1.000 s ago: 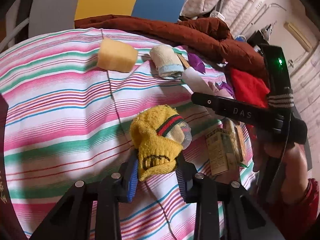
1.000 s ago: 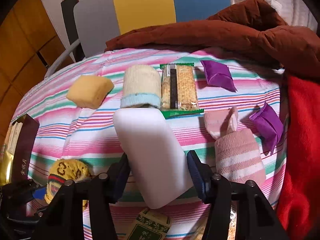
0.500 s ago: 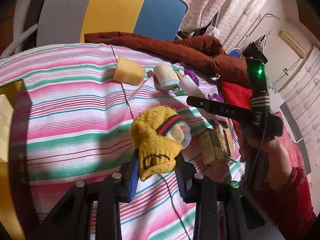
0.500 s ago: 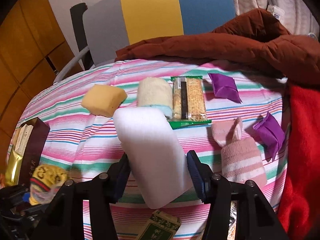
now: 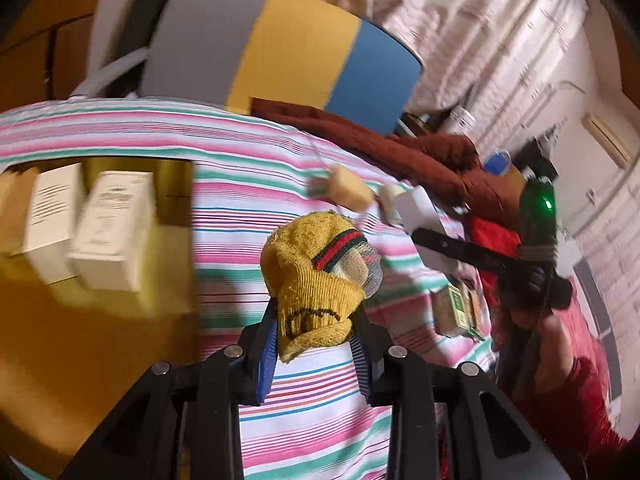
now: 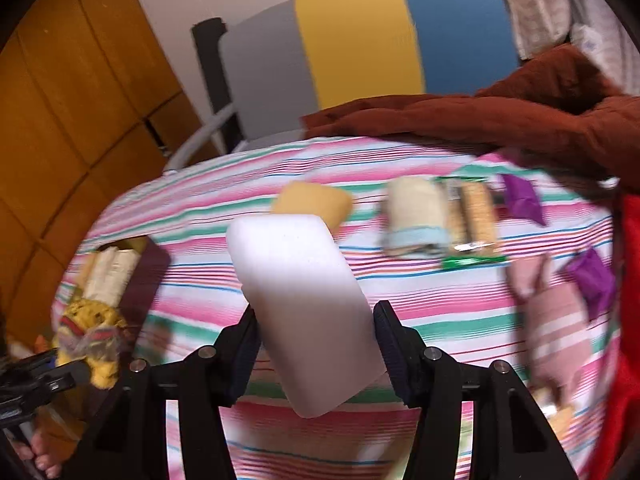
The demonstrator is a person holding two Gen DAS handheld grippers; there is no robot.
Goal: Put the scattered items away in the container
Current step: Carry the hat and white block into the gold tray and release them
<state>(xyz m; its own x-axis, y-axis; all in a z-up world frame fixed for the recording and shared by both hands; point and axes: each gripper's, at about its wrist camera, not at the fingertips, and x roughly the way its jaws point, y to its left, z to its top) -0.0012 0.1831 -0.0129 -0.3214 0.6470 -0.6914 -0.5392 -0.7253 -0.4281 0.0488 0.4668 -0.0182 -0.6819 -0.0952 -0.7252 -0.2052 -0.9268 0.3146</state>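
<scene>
My left gripper (image 5: 316,344) is shut on a yellow sock (image 5: 316,276) with a red and green band, held above the striped bed. The gold container (image 5: 80,320) lies at the left with two white boxes (image 5: 112,232) in it. My right gripper (image 6: 316,344) is shut on a white sponge block (image 6: 304,304), held above the bed; it also shows in the left wrist view (image 5: 420,216). The yellow sock and the left gripper show at the left of the right wrist view (image 6: 92,332), next to the container (image 6: 120,272).
On the striped sheet (image 6: 400,300) lie a yellow sponge (image 6: 312,204), a rolled cream sock (image 6: 412,220), a cracker pack (image 6: 472,224), a pink sock (image 6: 552,320) and two purple packets (image 6: 520,200). A brown quilt (image 6: 500,120) and red cloth (image 6: 628,320) border the far and right sides. Green tea boxes (image 5: 456,308) lie near.
Both grippers have swung left with their loads. The gold container with white boxes has come into the left wrist view. The scattered items have slid right in both views.
</scene>
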